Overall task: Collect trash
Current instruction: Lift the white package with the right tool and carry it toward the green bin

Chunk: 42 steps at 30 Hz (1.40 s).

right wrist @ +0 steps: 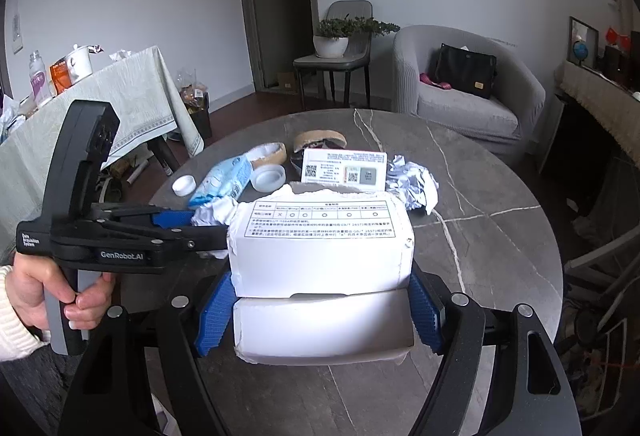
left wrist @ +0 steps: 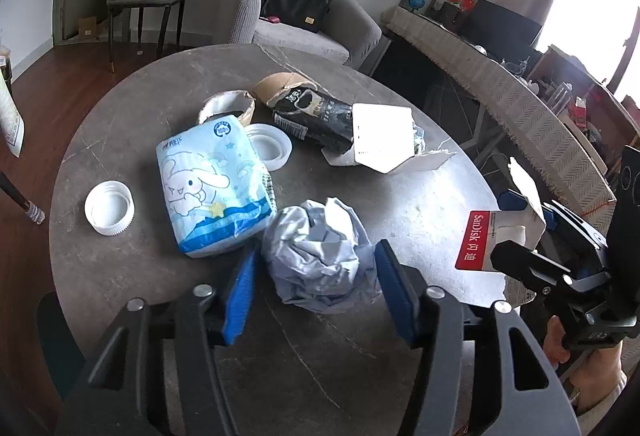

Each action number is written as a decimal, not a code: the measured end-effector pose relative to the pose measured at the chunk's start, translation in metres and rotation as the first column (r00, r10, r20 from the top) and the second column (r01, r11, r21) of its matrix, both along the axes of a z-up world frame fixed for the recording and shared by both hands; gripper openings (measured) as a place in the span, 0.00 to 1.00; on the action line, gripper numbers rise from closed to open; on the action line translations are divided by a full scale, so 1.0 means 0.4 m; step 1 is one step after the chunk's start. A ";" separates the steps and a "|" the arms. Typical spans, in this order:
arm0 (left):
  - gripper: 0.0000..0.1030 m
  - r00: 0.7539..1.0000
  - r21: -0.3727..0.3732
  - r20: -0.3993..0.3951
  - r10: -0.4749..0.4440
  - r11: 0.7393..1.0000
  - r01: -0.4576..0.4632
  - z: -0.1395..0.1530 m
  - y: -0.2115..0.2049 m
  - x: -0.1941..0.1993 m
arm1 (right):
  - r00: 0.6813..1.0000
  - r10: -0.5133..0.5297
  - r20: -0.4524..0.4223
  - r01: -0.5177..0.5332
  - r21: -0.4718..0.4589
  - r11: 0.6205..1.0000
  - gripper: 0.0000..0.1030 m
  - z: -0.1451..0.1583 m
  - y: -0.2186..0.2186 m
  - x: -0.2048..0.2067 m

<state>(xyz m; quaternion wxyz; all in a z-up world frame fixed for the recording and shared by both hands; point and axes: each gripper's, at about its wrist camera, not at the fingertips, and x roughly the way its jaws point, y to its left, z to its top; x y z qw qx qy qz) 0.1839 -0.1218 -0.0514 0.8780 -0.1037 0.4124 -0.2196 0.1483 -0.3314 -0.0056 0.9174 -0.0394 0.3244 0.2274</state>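
trash — a crumpled paper wad (left wrist: 320, 256) — lies on the round table (left wrist: 420, 204) between our left gripper (left wrist: 316, 292) pads, not yet pinched. our right gripper (right wrist: 324, 300) is clamped on a torn white box (right wrist: 320, 248) — next we squeeze, then lift.

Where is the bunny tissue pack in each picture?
Left wrist view: the tissue pack lies left of centre on the round table, just left of the crumpled paper ball.
Right wrist view: the same pack sits small, left of centre, beyond the white box.
Shared landmark: the grey armchair.
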 end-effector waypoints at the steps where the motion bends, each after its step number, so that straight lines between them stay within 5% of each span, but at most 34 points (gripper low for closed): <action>1: 0.55 1.000 0.000 0.005 -0.002 1.000 0.002 0.003 0.002 -0.003 | 1.000 0.003 0.002 -0.003 0.004 1.000 0.74 0.003 0.003 0.000; 14: 0.52 0.993 0.025 0.120 -0.008 1.000 0.005 0.076 0.086 -0.061 | 0.999 0.045 0.009 -0.046 0.022 0.999 0.74 0.031 0.101 0.012; 27: 0.52 0.970 0.147 0.198 0.138 0.975 -0.168 0.083 0.313 -0.084 | 0.992 0.123 -0.002 -0.123 0.073 0.990 0.74 0.070 0.293 0.036; 42: 0.53 0.983 0.295 -0.044 0.176 0.943 -0.155 -0.116 0.494 -0.076 | 0.970 0.236 -0.059 -0.231 0.079 0.970 0.74 0.064 0.553 0.041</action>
